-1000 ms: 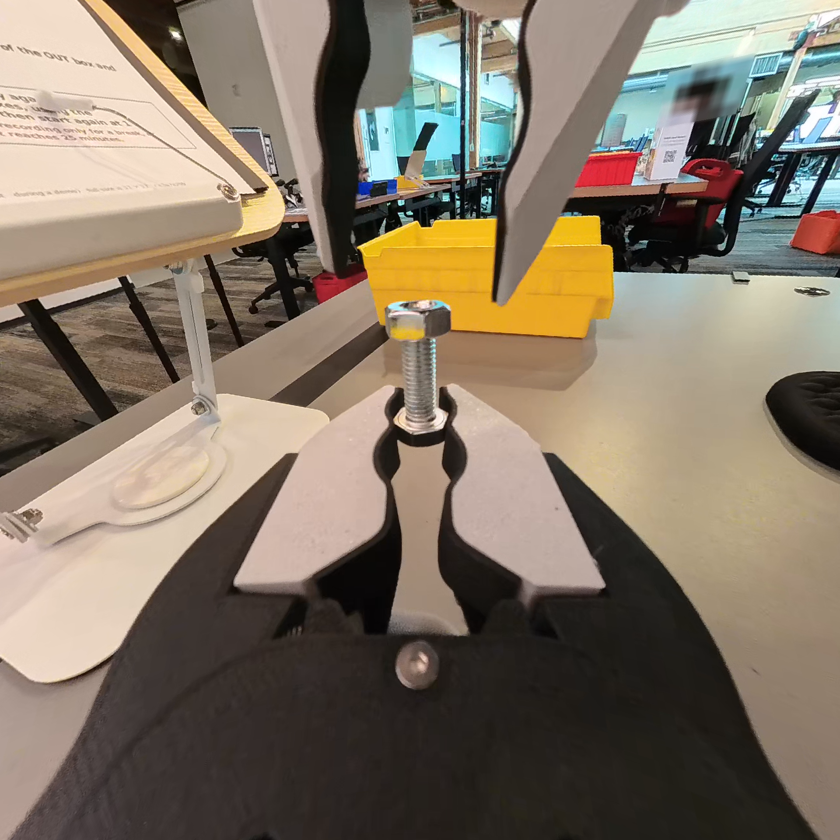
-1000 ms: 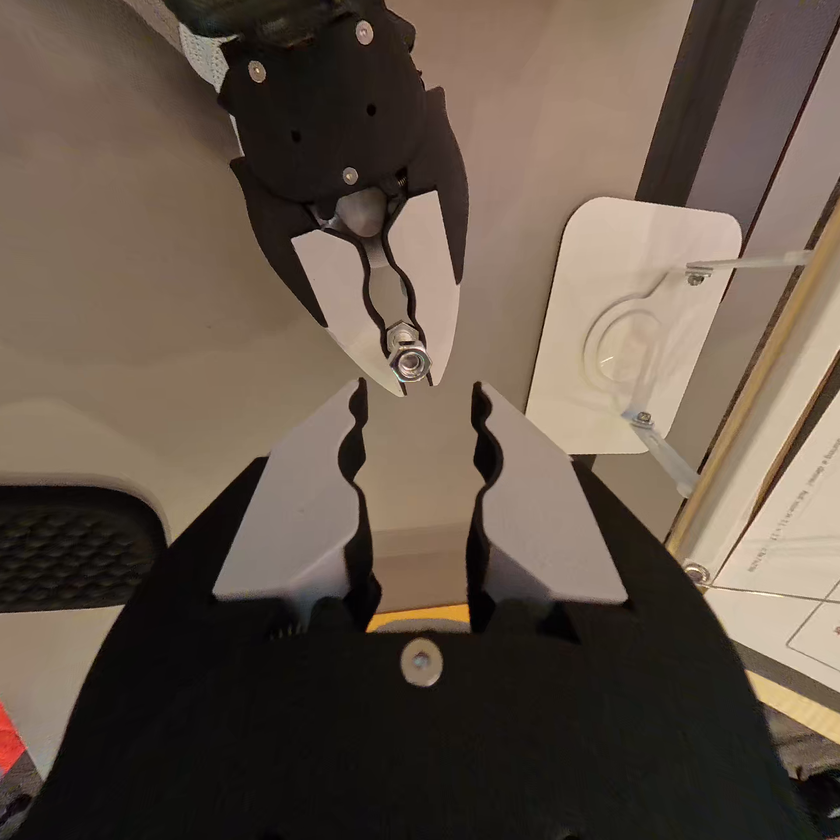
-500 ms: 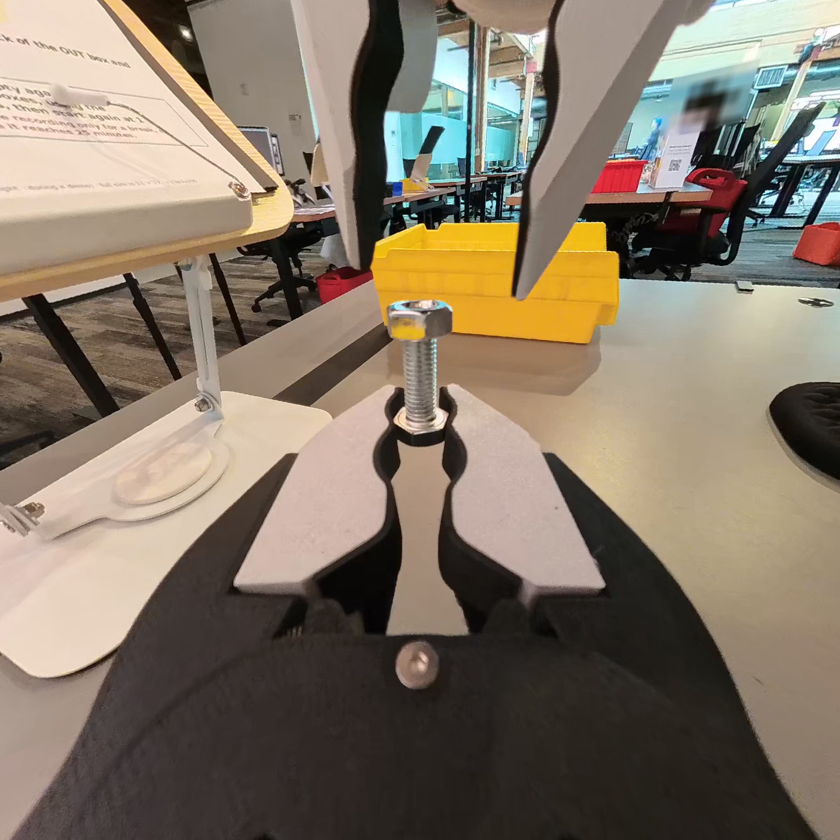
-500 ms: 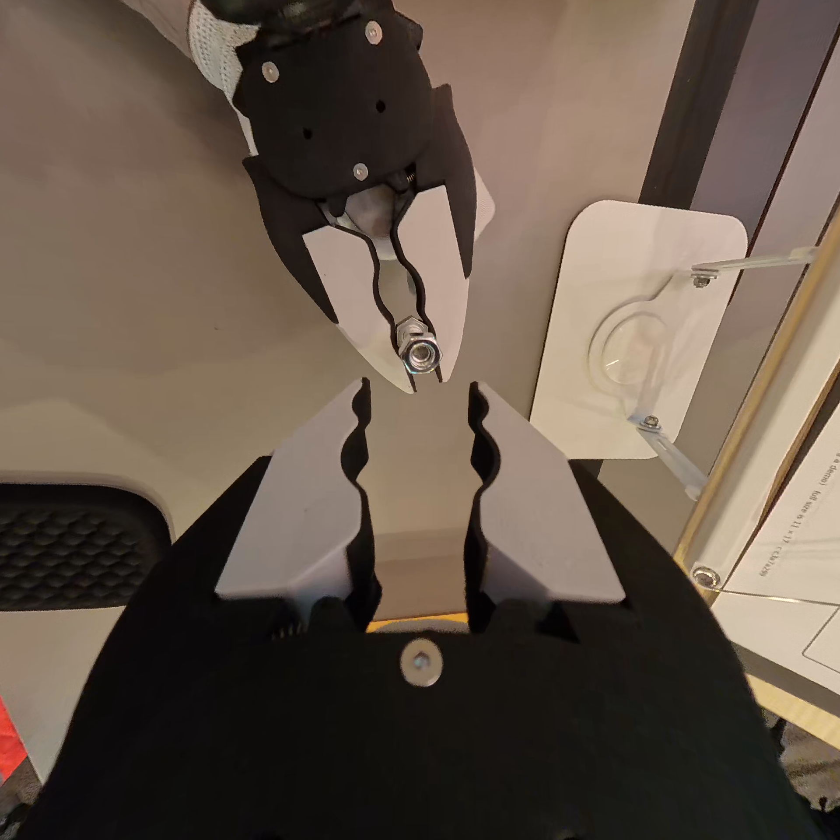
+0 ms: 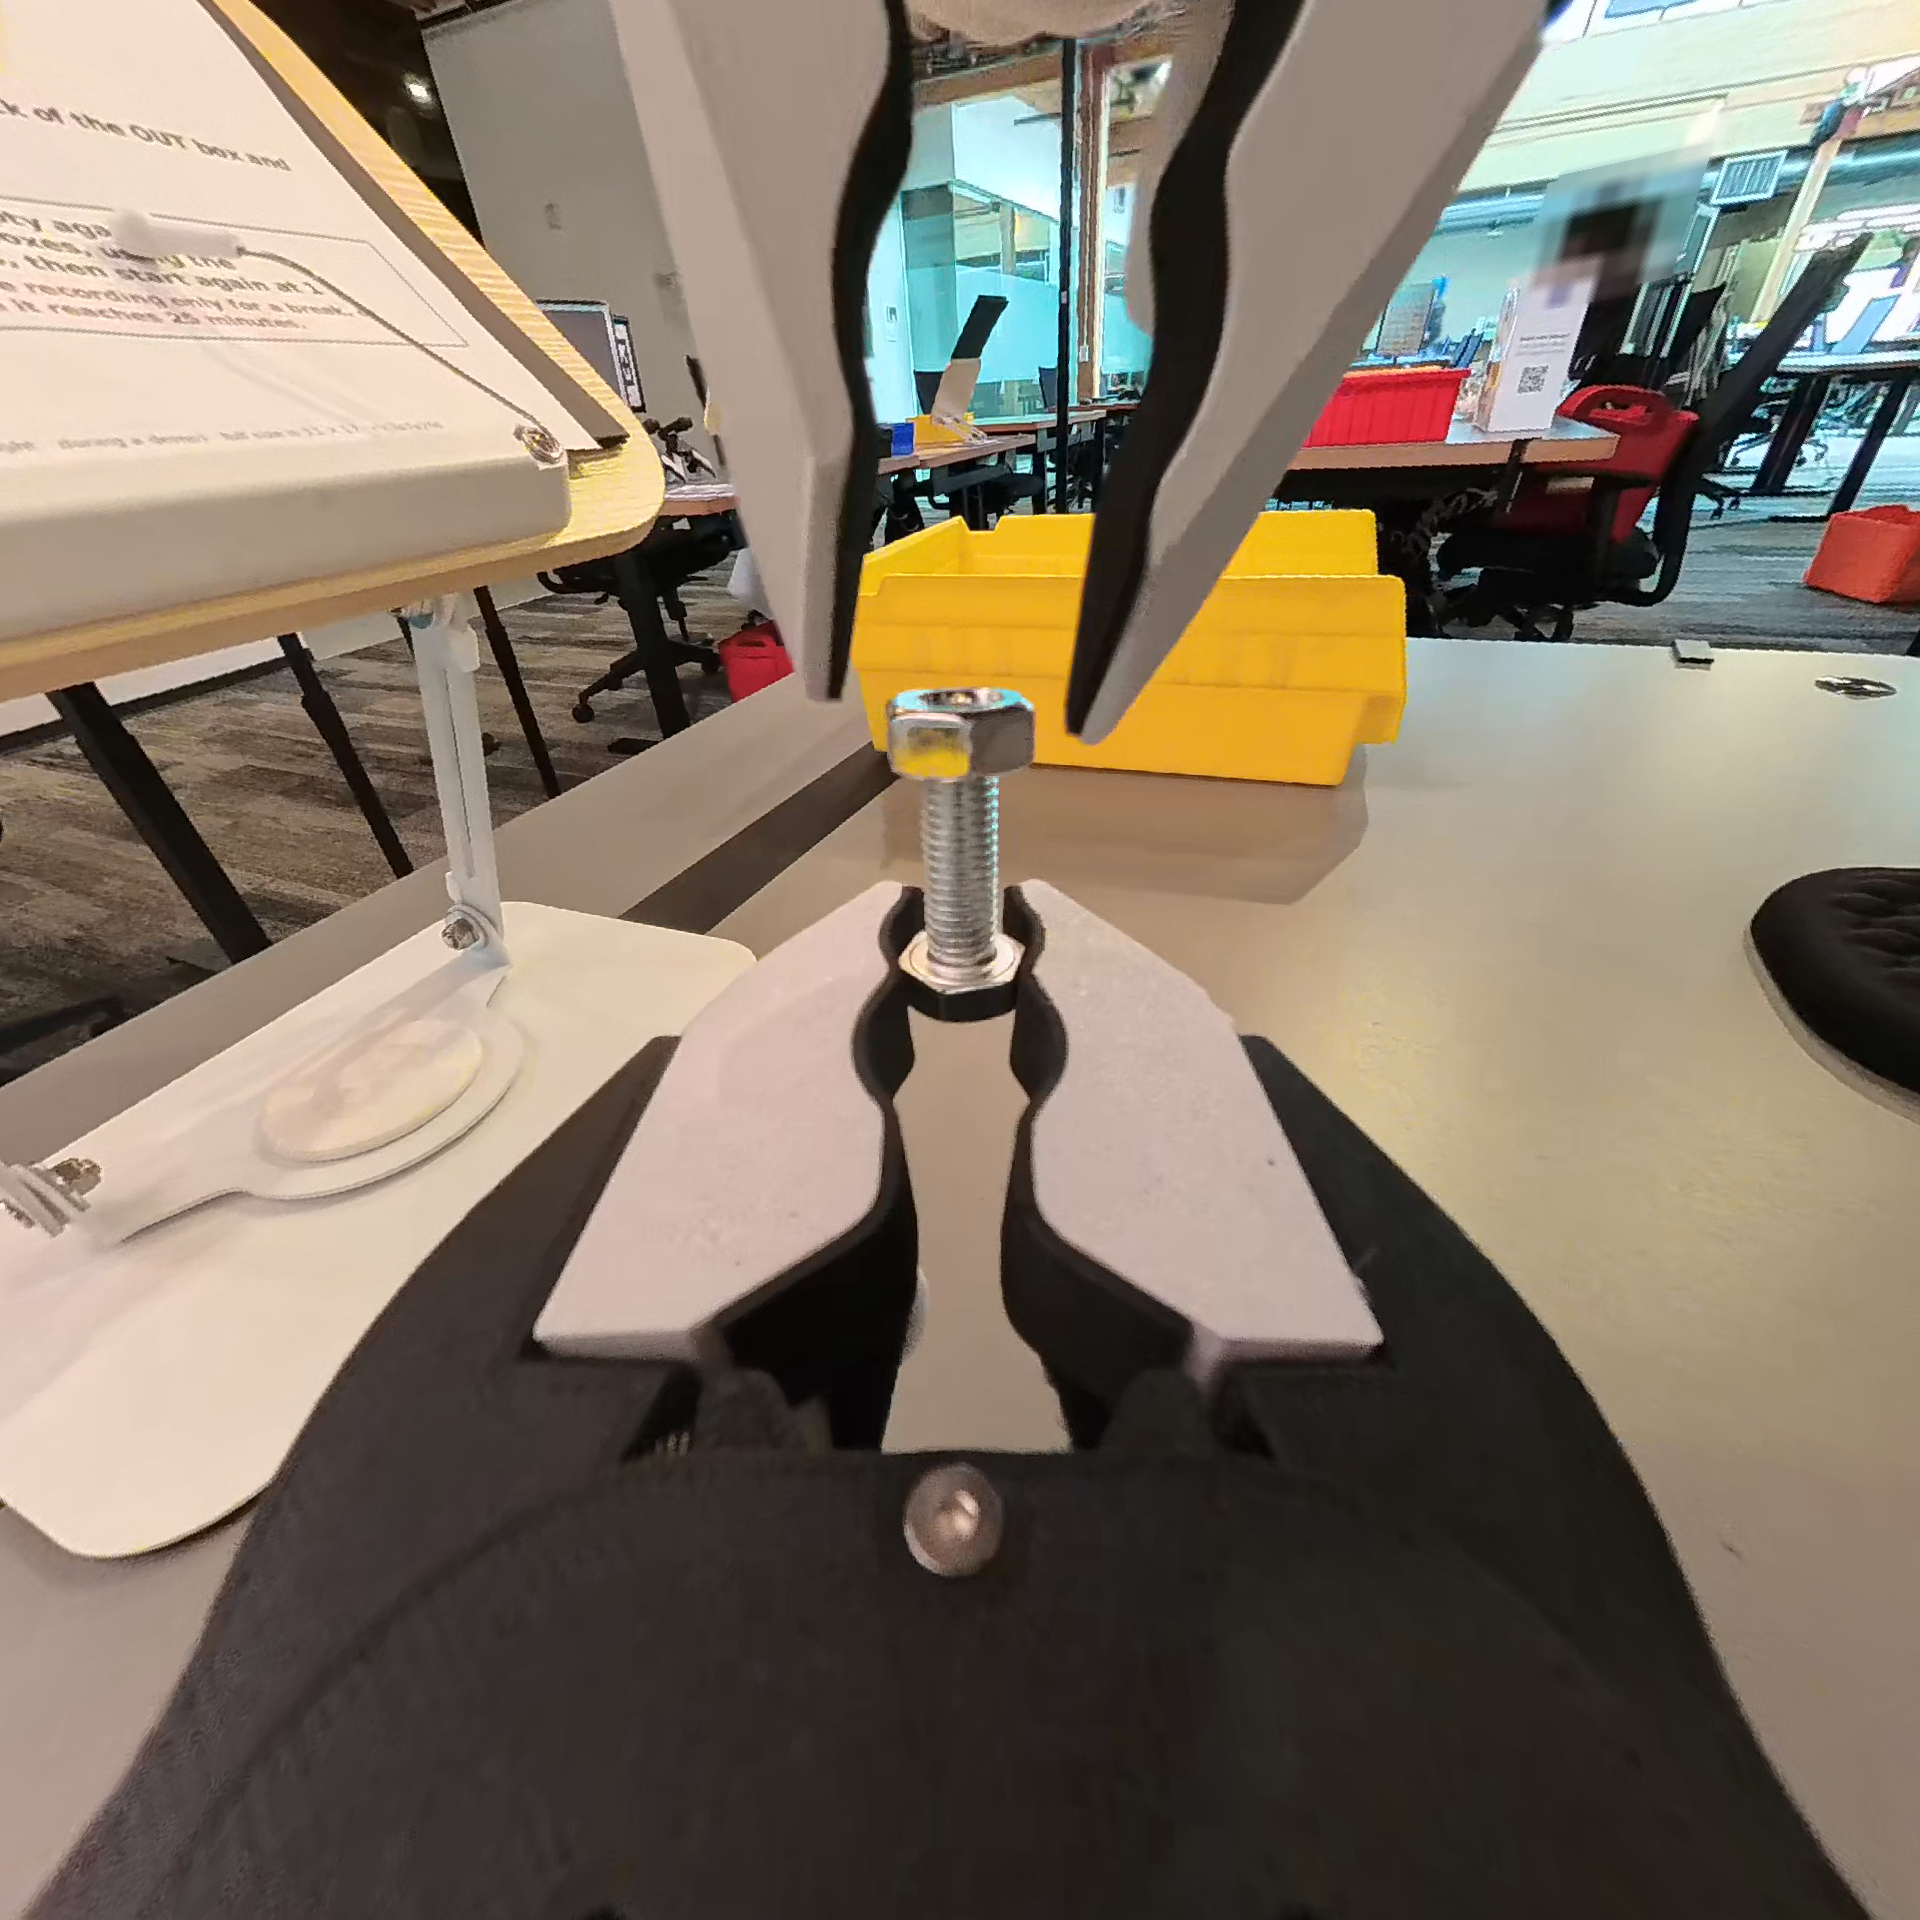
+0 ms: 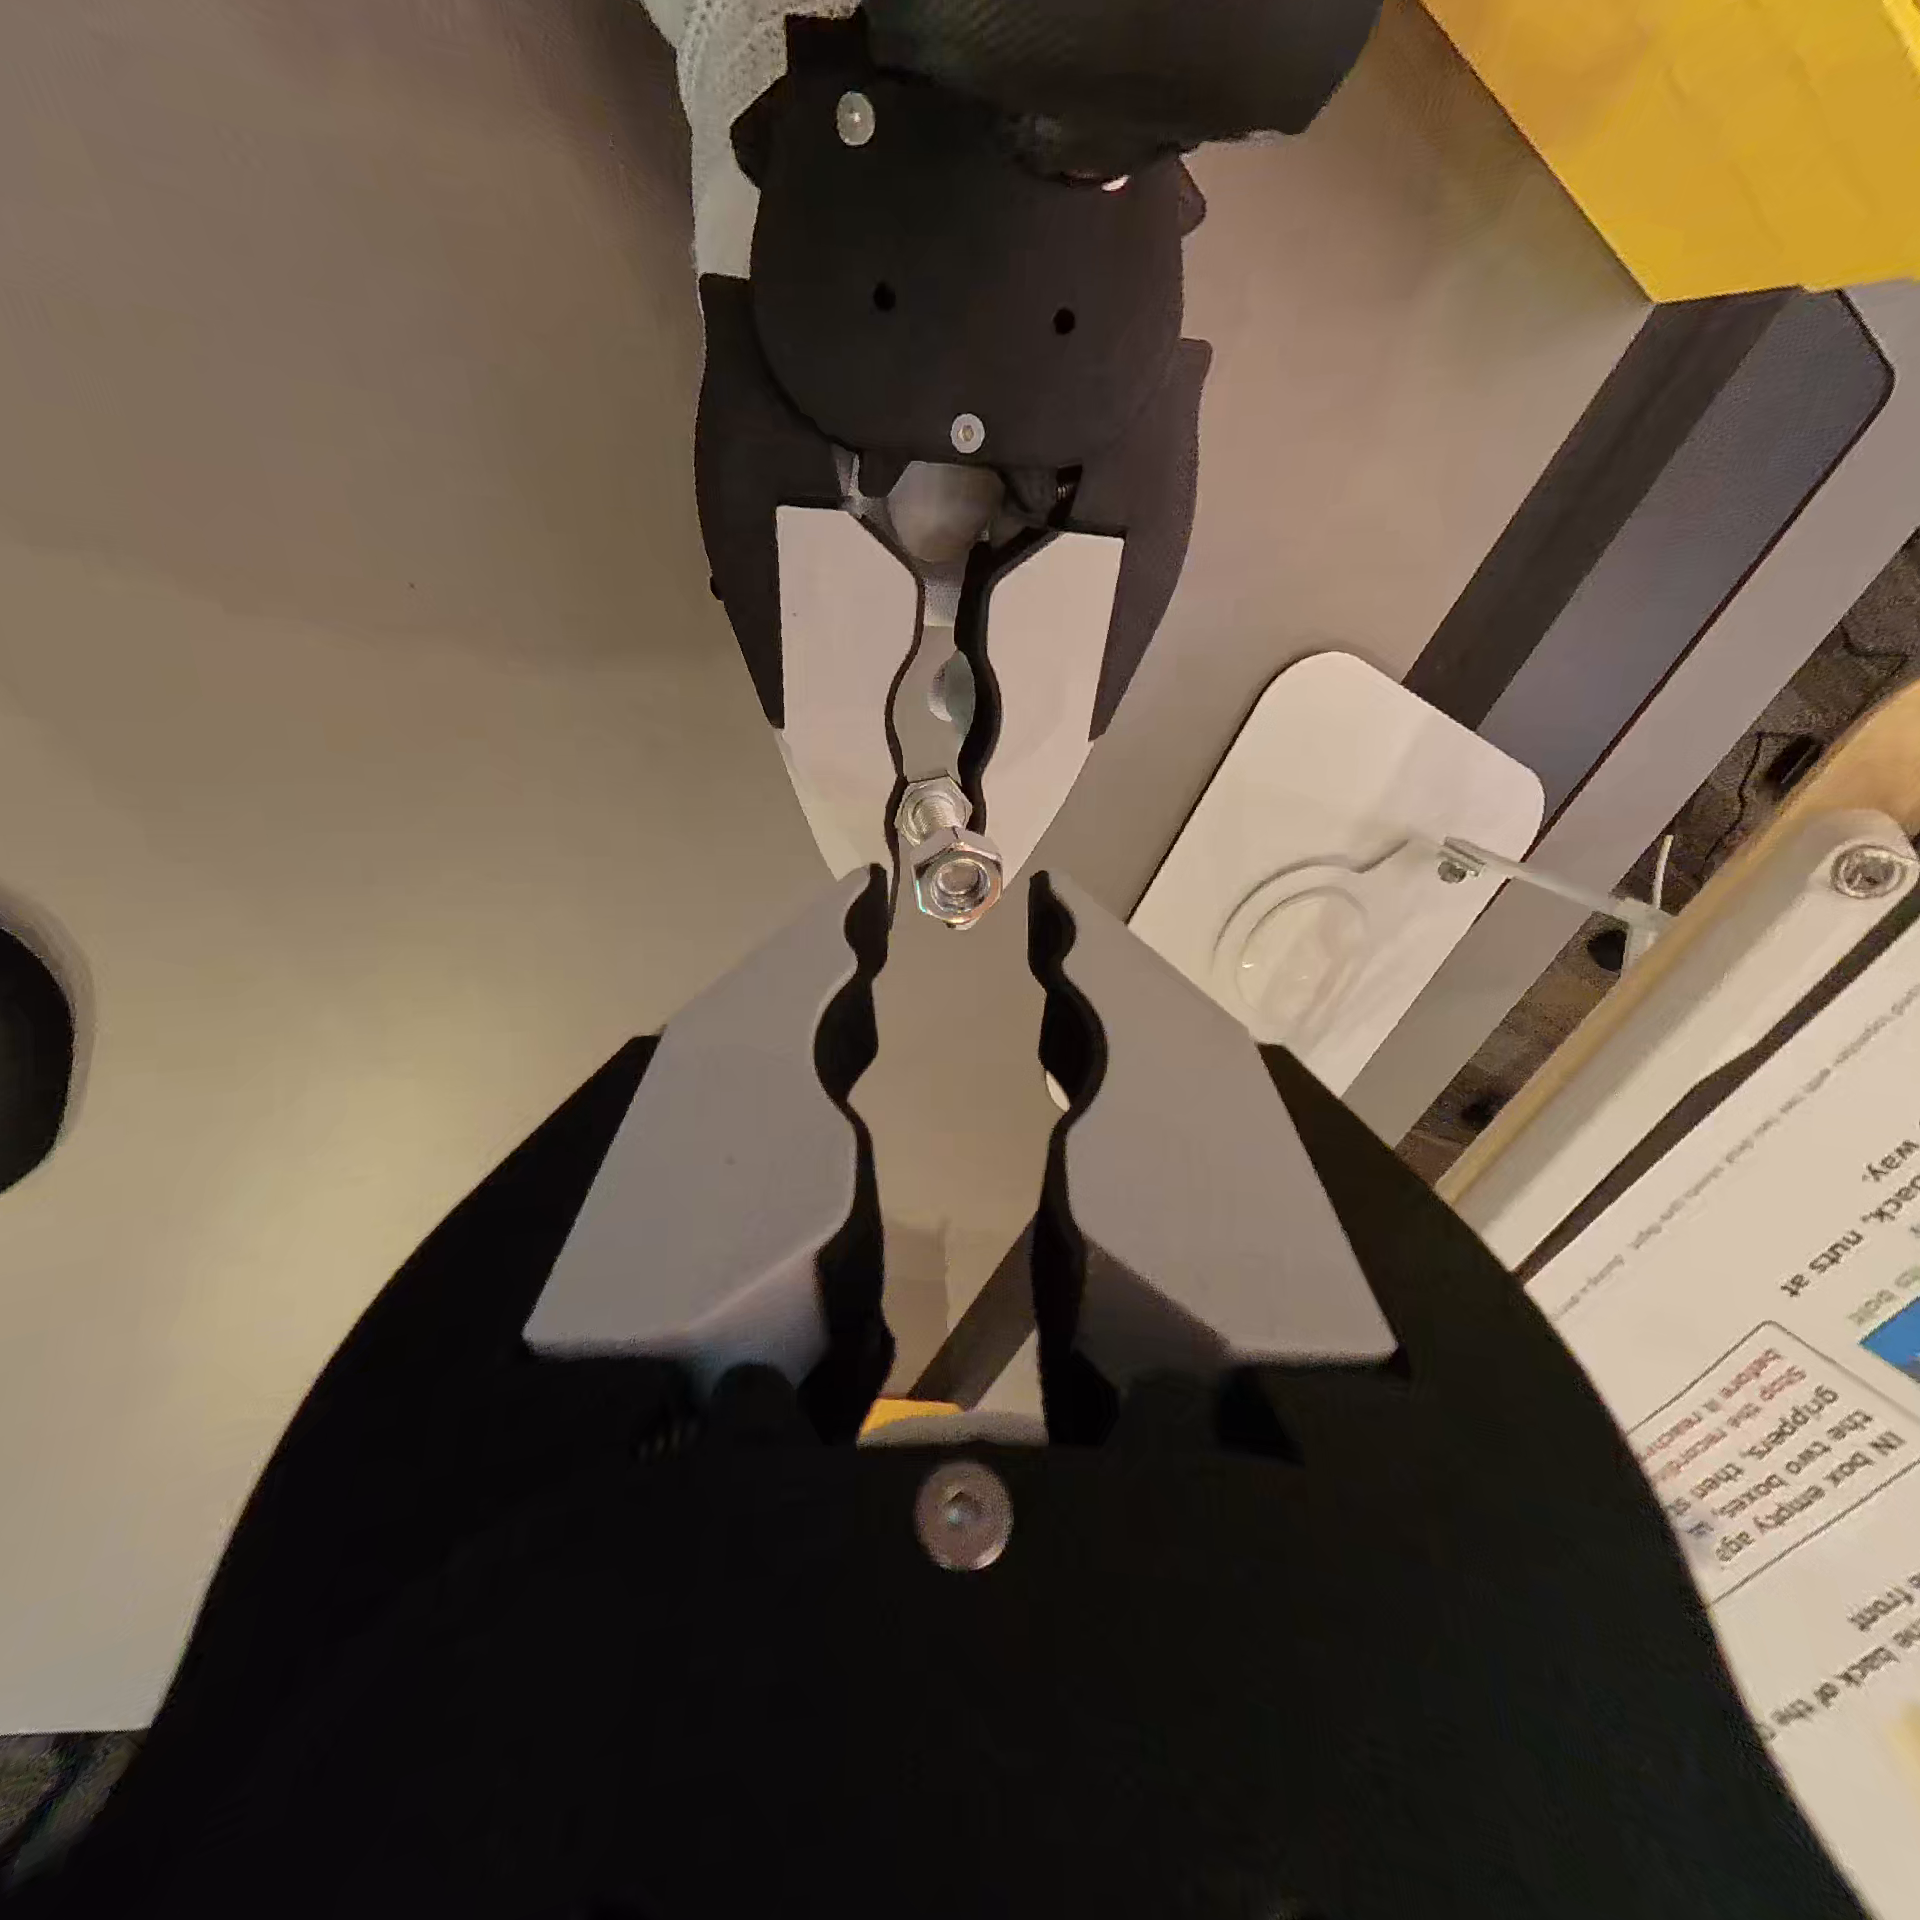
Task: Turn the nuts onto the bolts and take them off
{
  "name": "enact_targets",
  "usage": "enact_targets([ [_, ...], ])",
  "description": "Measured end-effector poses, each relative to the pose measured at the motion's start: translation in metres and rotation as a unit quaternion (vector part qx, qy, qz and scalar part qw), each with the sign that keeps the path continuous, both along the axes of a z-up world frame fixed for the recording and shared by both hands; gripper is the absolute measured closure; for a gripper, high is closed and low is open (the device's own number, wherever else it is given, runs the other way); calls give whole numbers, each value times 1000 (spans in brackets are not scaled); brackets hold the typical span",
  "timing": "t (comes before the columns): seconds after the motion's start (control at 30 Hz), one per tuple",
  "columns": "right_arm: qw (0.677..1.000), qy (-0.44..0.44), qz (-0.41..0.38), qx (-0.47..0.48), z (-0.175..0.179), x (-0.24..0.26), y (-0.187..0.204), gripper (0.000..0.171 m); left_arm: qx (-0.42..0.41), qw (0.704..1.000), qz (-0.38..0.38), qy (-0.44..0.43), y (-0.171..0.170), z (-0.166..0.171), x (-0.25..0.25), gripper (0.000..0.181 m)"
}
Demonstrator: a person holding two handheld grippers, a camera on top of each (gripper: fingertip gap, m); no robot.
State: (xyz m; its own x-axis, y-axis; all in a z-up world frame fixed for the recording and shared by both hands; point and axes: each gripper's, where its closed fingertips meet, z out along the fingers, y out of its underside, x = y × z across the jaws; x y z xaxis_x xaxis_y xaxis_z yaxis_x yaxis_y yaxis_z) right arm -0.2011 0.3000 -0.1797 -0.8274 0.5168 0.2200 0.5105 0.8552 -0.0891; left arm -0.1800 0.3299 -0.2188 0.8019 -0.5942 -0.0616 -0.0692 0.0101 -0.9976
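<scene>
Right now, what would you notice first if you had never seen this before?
A shiny bolt stands upright in the middle, its nut pinched by the left tool. The right tool hangs open just above the bolt's head. Behind them sits a bright yellow bin on the table.

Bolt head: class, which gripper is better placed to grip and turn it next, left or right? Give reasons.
Right. The right gripper hangs open just above the bolt head, fingertips either side. The left gripper is shut on the nut, holding the bolt upright, so it is occupied.
</scene>
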Motion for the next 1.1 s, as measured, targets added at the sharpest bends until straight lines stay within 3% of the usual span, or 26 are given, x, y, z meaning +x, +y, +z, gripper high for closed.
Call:
enact_targets([
  [0.17,1000,-11,5,-3,-5,-2,1,156,-2,1000,-2,-5,0,0,-1,167],
  [0.27,999,-16,-39,-16,-5,-2,3,156,-3,1000,7,-7,2,0,-3,167],
  [0.37,977,-27,-195,-78,-5,-3,3,156,-4,1000,15,-8,3,0,-5,167],
  [0.43,925,-22,-352,-138,-6,-6,5,150,-8,1000,20,-10,4,0,-6,167],
  [0.47,907,-16,-391,-156,-6,-5,5,147,-8,1000,20,-8,4,-1,-6,167],
  [0.53,903,-14,-401,-154,-6,1,4,142,-1,1000,19,6,3,-1,-3,167],
  [0.67,943,2,-313,-111,-3,1,4,128,-4,1000,16,-3,3,0,-4,167],
  [0.77,985,27,-157,-65,9,-4,1,128,-2,1000,12,-2,2,0,-3,167],
  [0.87,999,26,-36,1,12,-5,3,133,-2,1000,10,-2,1,0,-2,167],
  [1.1,1000,-11,14,2,1,-5,1,148,-2,1000,9,-4,1,0,-3,167],
])
